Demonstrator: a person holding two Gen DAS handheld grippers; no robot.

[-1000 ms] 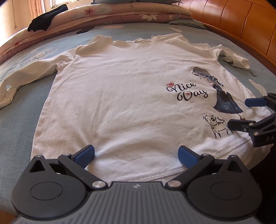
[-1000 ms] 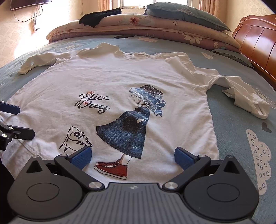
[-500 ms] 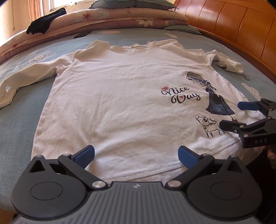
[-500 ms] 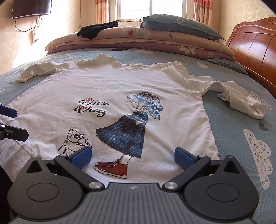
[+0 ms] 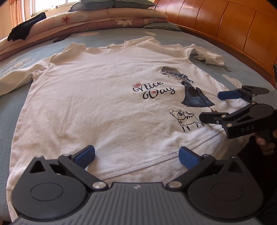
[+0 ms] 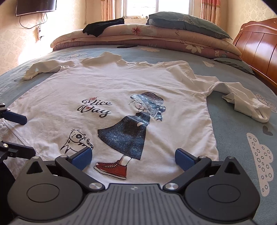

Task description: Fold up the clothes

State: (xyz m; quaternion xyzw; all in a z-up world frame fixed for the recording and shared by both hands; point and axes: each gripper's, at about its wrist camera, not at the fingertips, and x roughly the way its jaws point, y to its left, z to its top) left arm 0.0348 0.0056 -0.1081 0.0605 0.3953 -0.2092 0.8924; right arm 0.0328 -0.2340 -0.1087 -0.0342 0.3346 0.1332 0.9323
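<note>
White shirt point(image 6: 121, 90) lies flat on the bed point(image 6: 242, 121) below stacked quilts point(image 6: 155, 38); both grippers' fingers spread apart.

A white shirt point(image 6: 121, 90) is showing a denim-blue girl print — the bedsheet point(image 6: 242, 124) is showing grey-blue with white clouds.

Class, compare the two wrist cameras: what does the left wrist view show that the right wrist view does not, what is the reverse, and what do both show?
Only the left wrist view shows part of the person's hand gripping the right gripper.

Only the right wrist view shows the wall-mounted screen, the window and the red shoes print.

Both show the white shirt spread flat on the blue bedsheet, its "Nice Day" lettering, the folded quilts, the wooden headboard, and each gripper open, the left gripper near the hem.
</note>
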